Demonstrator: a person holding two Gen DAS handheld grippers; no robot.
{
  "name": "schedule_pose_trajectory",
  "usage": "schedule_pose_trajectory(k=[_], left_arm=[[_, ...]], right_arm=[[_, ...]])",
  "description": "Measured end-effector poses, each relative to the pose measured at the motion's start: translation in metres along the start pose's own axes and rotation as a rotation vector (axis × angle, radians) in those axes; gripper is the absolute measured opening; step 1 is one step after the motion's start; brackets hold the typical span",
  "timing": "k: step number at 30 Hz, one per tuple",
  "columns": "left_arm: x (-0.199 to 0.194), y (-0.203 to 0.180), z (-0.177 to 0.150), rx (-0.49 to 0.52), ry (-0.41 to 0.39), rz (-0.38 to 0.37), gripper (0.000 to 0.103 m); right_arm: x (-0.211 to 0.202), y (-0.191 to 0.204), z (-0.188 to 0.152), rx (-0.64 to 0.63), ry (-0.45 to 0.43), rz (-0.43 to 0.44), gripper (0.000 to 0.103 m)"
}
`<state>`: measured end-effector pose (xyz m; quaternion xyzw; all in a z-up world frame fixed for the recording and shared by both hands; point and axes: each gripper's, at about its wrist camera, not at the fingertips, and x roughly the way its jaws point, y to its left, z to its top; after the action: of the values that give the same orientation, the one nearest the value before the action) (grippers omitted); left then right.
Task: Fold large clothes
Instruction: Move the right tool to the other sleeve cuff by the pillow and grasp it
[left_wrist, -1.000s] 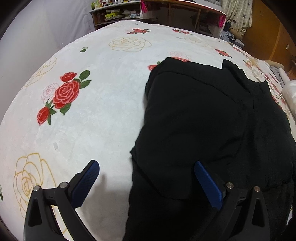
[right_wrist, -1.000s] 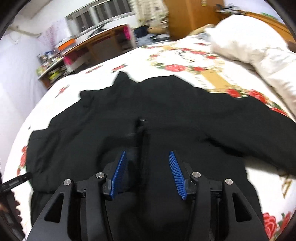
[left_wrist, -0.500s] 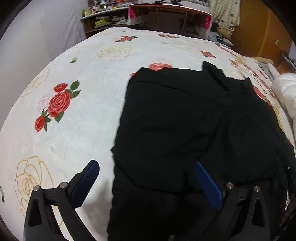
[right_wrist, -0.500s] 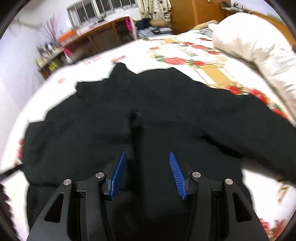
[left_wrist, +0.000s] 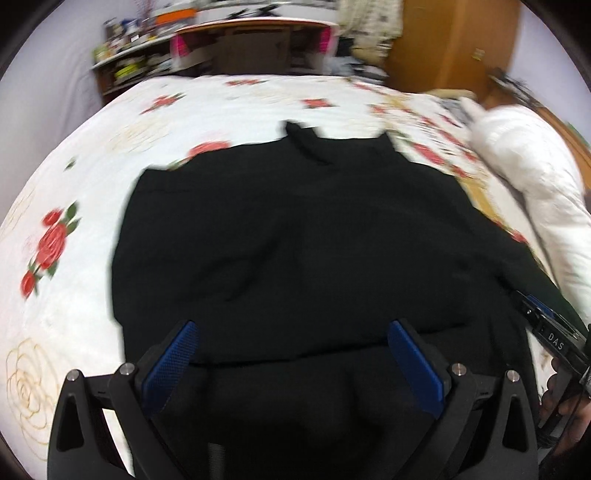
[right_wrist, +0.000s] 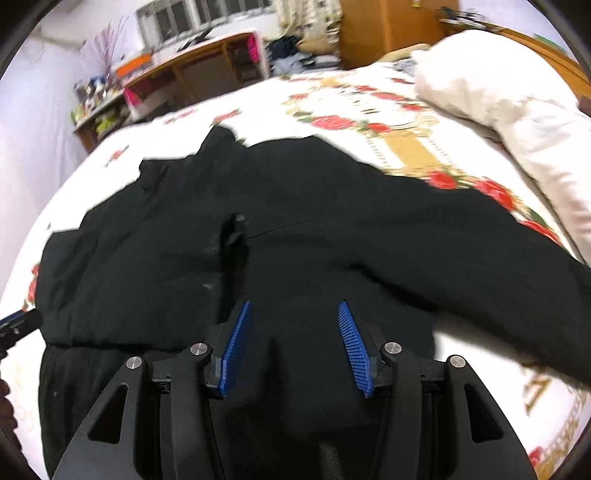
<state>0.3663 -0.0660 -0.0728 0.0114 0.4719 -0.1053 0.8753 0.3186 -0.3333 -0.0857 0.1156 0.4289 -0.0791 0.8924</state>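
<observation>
Your left tool (left_wrist: 291, 354) hangs over the near part of the black garment (left_wrist: 295, 240), its blue pads spread wide with nothing between them. Your right tool (right_wrist: 293, 347) is parted too — a hump of the black cloth rises between its pads, though neither pad presses it. The garment lies flat on the bed (left_wrist: 92, 155), on a white cover printed with red roses. Its long axis runs away from you, collar at the far end toward the desk (right_wrist: 192, 81), one sleeve (right_wrist: 480, 258) stretched out to the right toward the white quilt (right_wrist: 517, 107). A fold edge crosses the cloth just ahead of your left tool. In the left view your right tool shows at the edge, lettered "DAS".
</observation>
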Motion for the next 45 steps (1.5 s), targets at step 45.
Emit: schedule_pose_trajectory(k=[45], left_arm=[[0.031,-0.336,-0.035,0.512,0.039,-0.415,0.103]], right_arm=[[-0.081,-0.357,-0.083,0.737,-0.054,-0.298,0.07]])
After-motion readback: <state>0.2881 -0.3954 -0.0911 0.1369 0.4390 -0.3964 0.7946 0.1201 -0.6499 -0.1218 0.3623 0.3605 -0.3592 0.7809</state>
